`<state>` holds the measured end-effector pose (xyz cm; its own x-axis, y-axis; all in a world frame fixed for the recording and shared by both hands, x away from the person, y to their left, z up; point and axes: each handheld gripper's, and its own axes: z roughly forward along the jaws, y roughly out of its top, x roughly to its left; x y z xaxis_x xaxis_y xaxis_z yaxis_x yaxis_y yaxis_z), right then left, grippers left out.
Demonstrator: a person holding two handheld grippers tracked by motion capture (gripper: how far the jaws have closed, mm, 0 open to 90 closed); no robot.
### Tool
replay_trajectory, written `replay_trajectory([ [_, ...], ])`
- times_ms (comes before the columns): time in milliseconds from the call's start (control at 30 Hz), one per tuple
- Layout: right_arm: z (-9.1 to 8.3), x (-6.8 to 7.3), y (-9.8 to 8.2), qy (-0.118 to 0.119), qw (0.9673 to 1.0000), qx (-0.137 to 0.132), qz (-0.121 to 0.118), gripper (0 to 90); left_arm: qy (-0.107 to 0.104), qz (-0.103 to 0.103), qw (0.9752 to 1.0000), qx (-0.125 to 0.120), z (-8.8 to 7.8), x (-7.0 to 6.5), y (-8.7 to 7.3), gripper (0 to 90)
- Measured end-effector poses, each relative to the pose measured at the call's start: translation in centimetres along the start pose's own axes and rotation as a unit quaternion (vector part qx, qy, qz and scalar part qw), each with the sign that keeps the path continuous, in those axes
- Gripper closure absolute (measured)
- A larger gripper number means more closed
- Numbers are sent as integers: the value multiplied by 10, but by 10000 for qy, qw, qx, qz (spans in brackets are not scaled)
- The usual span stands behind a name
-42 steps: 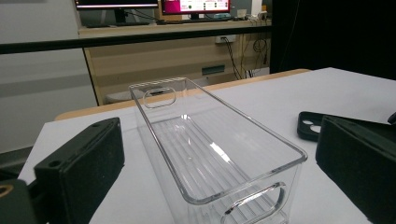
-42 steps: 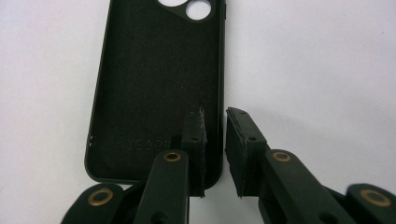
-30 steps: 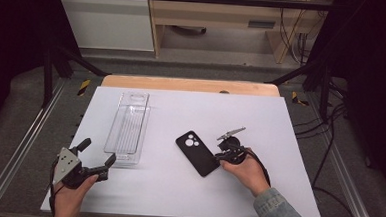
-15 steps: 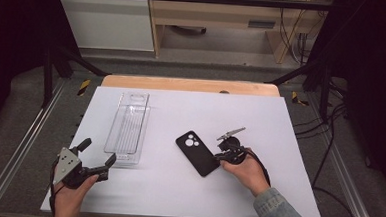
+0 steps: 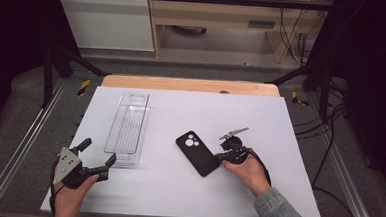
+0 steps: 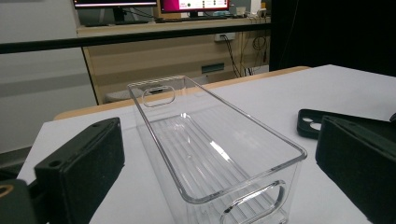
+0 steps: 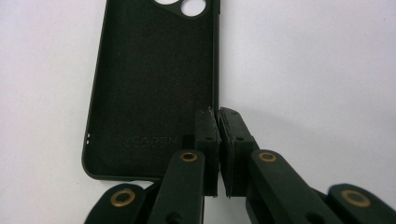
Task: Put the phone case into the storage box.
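A black phone case (image 5: 197, 152) lies inner side up on the white table (image 5: 276, 193), camera cut-outs toward the far side. My right gripper (image 5: 224, 155) sits at its right long edge. In the right gripper view the jaws (image 7: 218, 116) have just been closing and now pinch the case's (image 7: 154, 84) side wall. A clear plastic bin (image 5: 127, 127) lies lengthwise at the left and holds nothing. My left gripper (image 5: 98, 152) rests open just before the bin's near end. In the left gripper view the bin (image 6: 210, 149) stands between the wide jaws (image 6: 215, 177), untouched, with the case (image 6: 317, 123) at the right.
A wooden strip (image 5: 187, 84) borders the table's far edge. Metal rails (image 5: 26, 145) run along both sides, and cables (image 5: 330, 130) hang at the right. White tabletop lies bare between the bin and the case and along the front.
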<state>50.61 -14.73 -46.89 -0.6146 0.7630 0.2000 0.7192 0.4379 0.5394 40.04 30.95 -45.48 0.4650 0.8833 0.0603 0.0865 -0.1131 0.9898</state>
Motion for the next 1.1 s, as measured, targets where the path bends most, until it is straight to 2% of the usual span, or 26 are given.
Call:
replay_trajectory([
  [133, 0, -3, -2, 106, 9999, -73, 98, 873, -5, 6, 10000, 7, 0, 0, 0, 9],
  [333, 0, -1, -4, 18, 9998, -157, 89, 881, 7, 22, 10000, 17, 0, 0, 0, 10],
  [400, -1, 0, -6, 6, 9996, -264, 46, 884, 22, 32, 10000, 8, 0, 1, 0, 11],
  [533, -4, -1, -10, 69, 9981, -589, 194, 887, 61, 6, 10000, -9, -2, 2, -1, 12],
  [600, -5, -1, -12, 52, 9973, -716, 177, 888, 72, 12, 10000, -6, -2, 2, -1, 12],
  [700, -8, -1, -17, 0, 9943, -1043, 225, 888, 81, 31, 10000, 4, -2, 1, 0, 12],
  [733, -8, -1, -17, 0, 9943, -1043, 225, 888, 80, 35, 10000, 9, -2, 1, 0, 12],
  [767, -12, 1, -20, -139, 9920, -1249, 143, 888, 82, 46, 10000, 19, -2, 1, 0, 12],
  [800, -13, 2, -21, -148, 9903, -1376, 154, 889, 96, 51, 9999, 34, -2, 1, -1, 12],
  [833, -13, 2, -21, -148, 9903, -1376, 154, 889, 96, 51, 9999, 34, -2, 1, -1, 12],
  [867, -14, 3, -23, -170, 9888, -1472, 174, 889, 102, 48, 9999, 34, -2, 1, -1, 12],
  [933, -19, 3, -25, -253, 9847, -1718, 169, 889, 105, 53, 9999, 40, -2, 0, 0, 12],
  [1033, -22, 4, -25, -254, 9835, -1782, 152, 889, 77, 63, 9999, 64, -1, -1, -1, 12],
  [1100, -24, 5, -25, -329, 9817, -1869, 178, 889, 63, 56, 9999, 69, 0, -2, -1, 12],
])
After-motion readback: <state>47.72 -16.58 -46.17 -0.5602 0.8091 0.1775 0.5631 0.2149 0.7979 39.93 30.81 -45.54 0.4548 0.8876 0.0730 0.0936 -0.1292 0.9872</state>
